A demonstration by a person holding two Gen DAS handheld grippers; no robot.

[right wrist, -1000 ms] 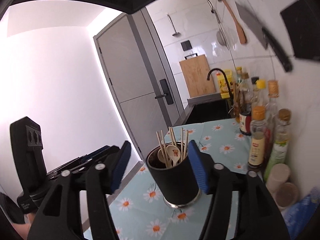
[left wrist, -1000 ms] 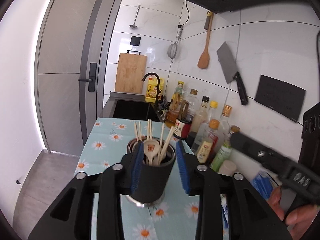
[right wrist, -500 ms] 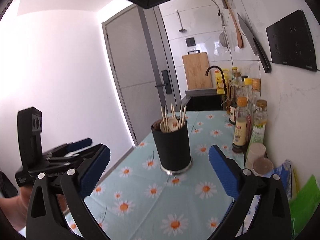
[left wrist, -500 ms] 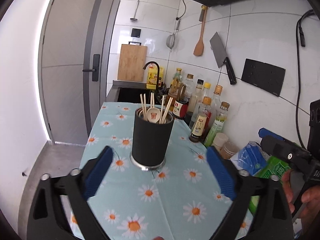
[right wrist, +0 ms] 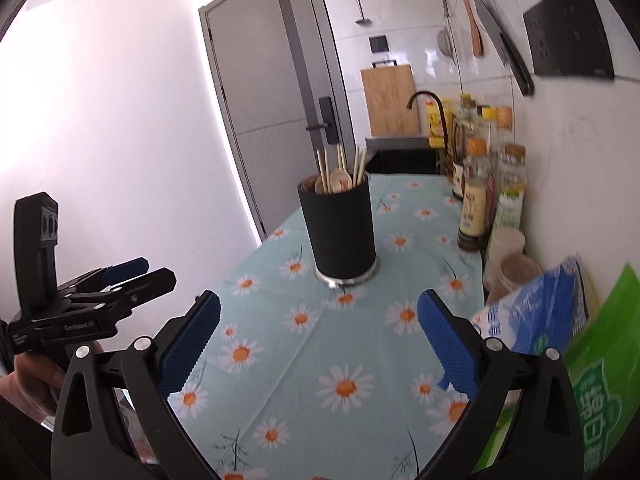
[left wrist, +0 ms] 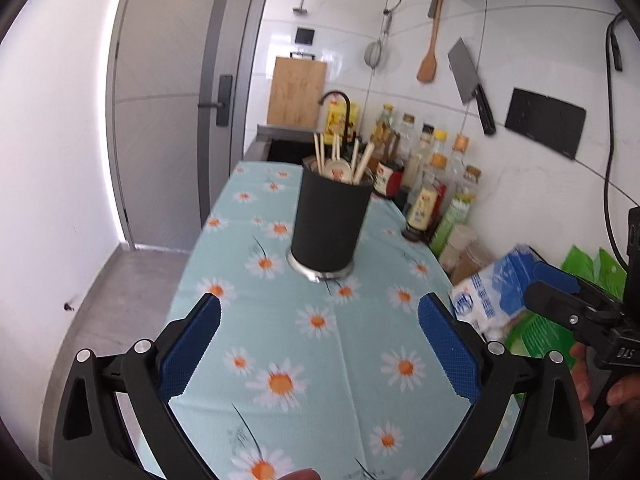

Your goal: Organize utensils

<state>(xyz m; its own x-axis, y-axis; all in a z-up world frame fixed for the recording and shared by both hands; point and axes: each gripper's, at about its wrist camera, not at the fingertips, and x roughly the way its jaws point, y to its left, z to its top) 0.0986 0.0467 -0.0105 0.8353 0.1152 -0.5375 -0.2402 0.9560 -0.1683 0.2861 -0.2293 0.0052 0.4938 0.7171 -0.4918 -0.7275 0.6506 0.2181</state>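
A black cylindrical utensil holder (left wrist: 330, 226) stands upright on the daisy-print tablecloth (left wrist: 320, 356); it also shows in the right wrist view (right wrist: 340, 230). Wooden chopsticks (left wrist: 362, 158) and wooden spoons (left wrist: 340, 170) stick out of it. My left gripper (left wrist: 320, 340) is open and empty, well back from the holder. My right gripper (right wrist: 318, 338) is open and empty, also back from it. The right gripper shows at the right edge of the left wrist view (left wrist: 568, 304); the left one at the left edge of the right wrist view (right wrist: 120, 276).
Sauce and oil bottles (left wrist: 432, 184) line the tiled wall on the right. Paper cups (right wrist: 506, 250), a blue-white bag (left wrist: 492, 296) and a green bag (right wrist: 600, 380) lie at the near right. A sink with a black tap (left wrist: 340, 108) is behind; the table's left edge drops to the floor.
Both grippers let go of the holder, opened wide and pulled back toward me. The holder stays standing on the cloth.
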